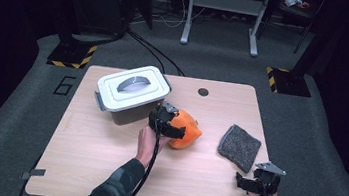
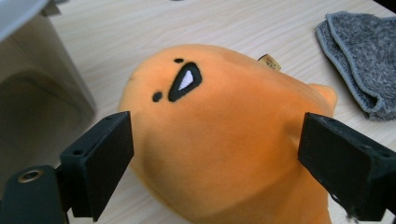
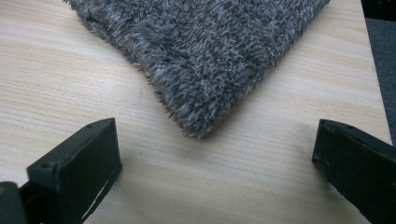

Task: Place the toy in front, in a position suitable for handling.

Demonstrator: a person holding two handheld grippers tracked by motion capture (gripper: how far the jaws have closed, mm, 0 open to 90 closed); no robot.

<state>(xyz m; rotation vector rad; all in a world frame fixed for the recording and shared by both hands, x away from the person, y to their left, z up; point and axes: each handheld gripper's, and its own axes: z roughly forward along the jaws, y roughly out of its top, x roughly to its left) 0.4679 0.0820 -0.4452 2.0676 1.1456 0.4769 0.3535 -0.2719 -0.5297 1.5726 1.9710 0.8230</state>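
Black jaws of the left gripper (image 2: 212, 154) stand wide on either side of the orange plush toy (image 2: 224, 135), whose soft body bulges between them. The pads flank its flanks but are not seen to compress it, so no grip is established. The toy lies on the worktop (image 1: 104, 165), near the middle, just beside the grey lidded box (image 1: 130, 95) and well apart from the grey cloth (image 1: 239, 146) to the right.

The step in hand is judged to be the grasp of the toy. To do it well:

1. Centre the jaws on the widest, fullest part of the body, not on the small ear or the label tag.
2. Lower until the pads sit below the crown, so the plush cannot squirt upward on closing.
3. Close steadily until the fabric dents on both sides.
4. Lift straight up, clear of the box wall.

The right gripper (image 3: 215, 163) rests at the near right corner, jaws wide and holding nothing, pointing at a corner of the cloth. Keep it parked there.
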